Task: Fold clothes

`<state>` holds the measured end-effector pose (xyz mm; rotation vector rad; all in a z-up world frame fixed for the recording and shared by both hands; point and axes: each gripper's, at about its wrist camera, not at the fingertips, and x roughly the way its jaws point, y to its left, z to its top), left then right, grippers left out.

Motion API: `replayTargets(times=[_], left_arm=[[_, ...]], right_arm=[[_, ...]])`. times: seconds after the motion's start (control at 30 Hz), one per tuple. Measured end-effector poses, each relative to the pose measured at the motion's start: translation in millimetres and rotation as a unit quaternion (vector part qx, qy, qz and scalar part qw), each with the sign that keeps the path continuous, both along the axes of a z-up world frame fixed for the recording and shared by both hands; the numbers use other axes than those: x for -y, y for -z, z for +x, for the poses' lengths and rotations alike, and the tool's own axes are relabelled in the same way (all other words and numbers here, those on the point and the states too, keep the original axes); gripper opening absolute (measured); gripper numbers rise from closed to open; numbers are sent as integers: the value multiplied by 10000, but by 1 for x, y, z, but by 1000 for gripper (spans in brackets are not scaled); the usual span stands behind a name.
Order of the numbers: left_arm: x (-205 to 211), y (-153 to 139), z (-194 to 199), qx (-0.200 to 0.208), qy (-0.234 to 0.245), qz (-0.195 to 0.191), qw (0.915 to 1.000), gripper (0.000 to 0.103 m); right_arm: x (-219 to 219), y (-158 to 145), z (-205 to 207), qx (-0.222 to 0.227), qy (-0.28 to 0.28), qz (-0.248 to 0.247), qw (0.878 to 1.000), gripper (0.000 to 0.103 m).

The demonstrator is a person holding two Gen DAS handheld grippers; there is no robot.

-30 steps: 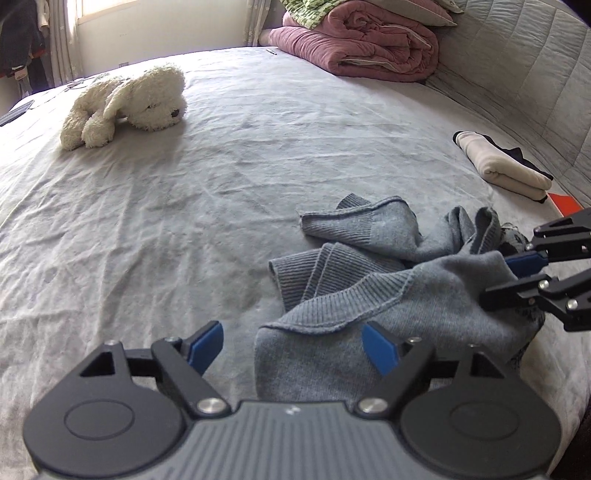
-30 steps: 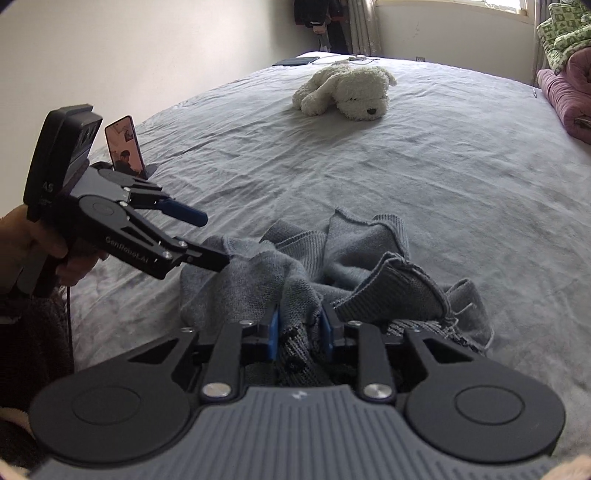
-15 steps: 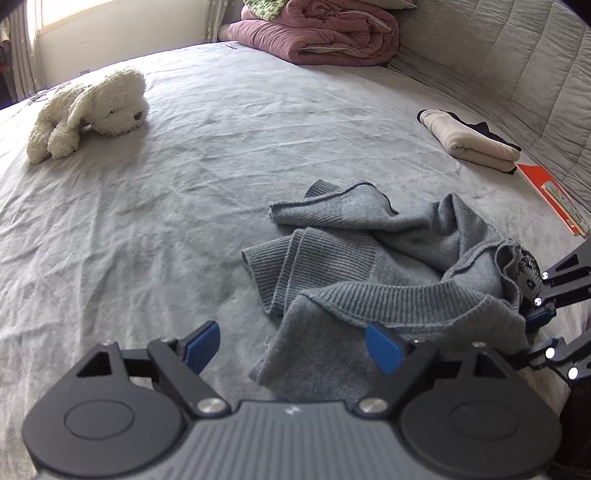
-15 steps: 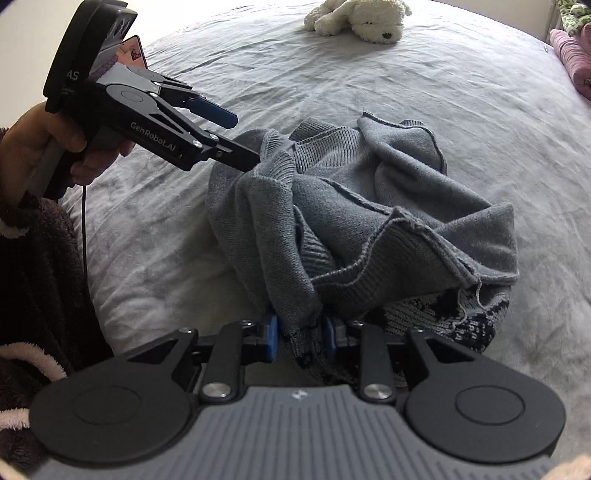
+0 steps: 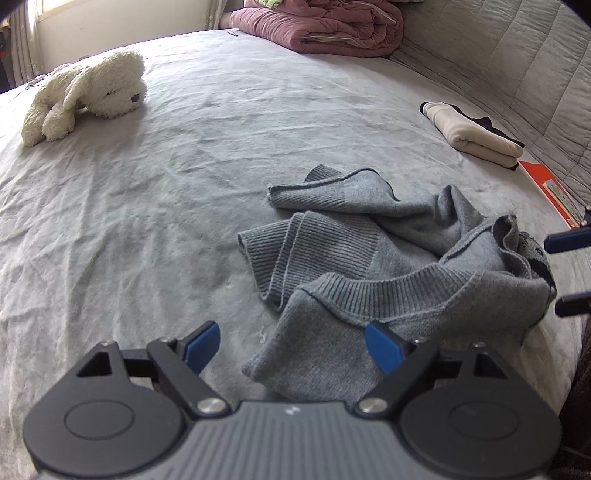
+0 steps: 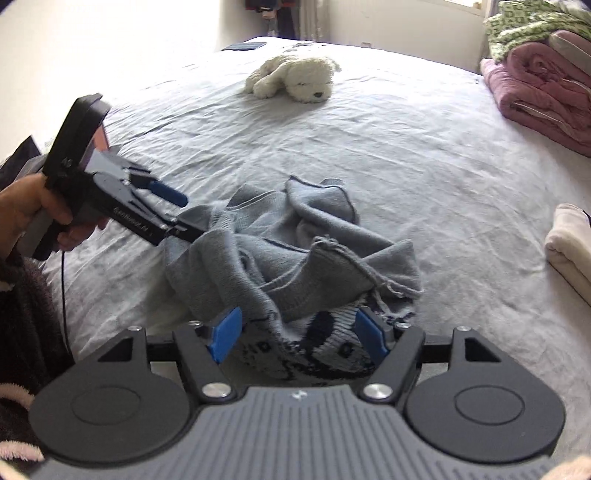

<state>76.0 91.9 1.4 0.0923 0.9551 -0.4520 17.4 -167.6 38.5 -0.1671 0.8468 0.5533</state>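
Note:
A crumpled grey knit sweater [image 5: 369, 258] lies on the grey bedsheet [image 5: 184, 203], its dark-patterned inner side turned up at one end. My left gripper [image 5: 291, 345] hovers open over the sweater's near corner; one pad is above the knit, the other above the sheet. In the right wrist view the left gripper [image 6: 188, 216] reaches the sweater [image 6: 295, 251] from the left, its lower finger at a fold. My right gripper [image 6: 299, 336] has its jaws opening. The patterned hem lies loose between the pads, which do not press on it. The right gripper [image 5: 570, 273] shows at the sweater's right end.
A white plush dog [image 5: 85, 96] lies at the far left. Folded pink bedding [image 5: 332, 26] sits at the far side, and a folded beige garment [image 5: 476, 136] and an orange booklet [image 5: 550, 188] at the right by the quilted headboard. A hand [image 6: 26, 206] in a fuzzy sleeve holds the left gripper.
The right jaws have spread and let go of the sweater's hem, and the right gripper has drawn back a little. The sweater has settled onto the bed. The left gripper stays open in place.

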Motion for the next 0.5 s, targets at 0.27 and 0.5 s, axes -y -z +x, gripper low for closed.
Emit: replayTargets(times=[0.27, 0.5], left_arm=[[-14, -2, -4, -10, 384, -141, 9992, 87], [-29, 8, 6, -294, 284, -626, 9972, 85]], right_arm=[[28, 7, 20, 149, 486, 79, 9987, 74], [21, 10, 28, 445, 34, -290, 9986, 80]])
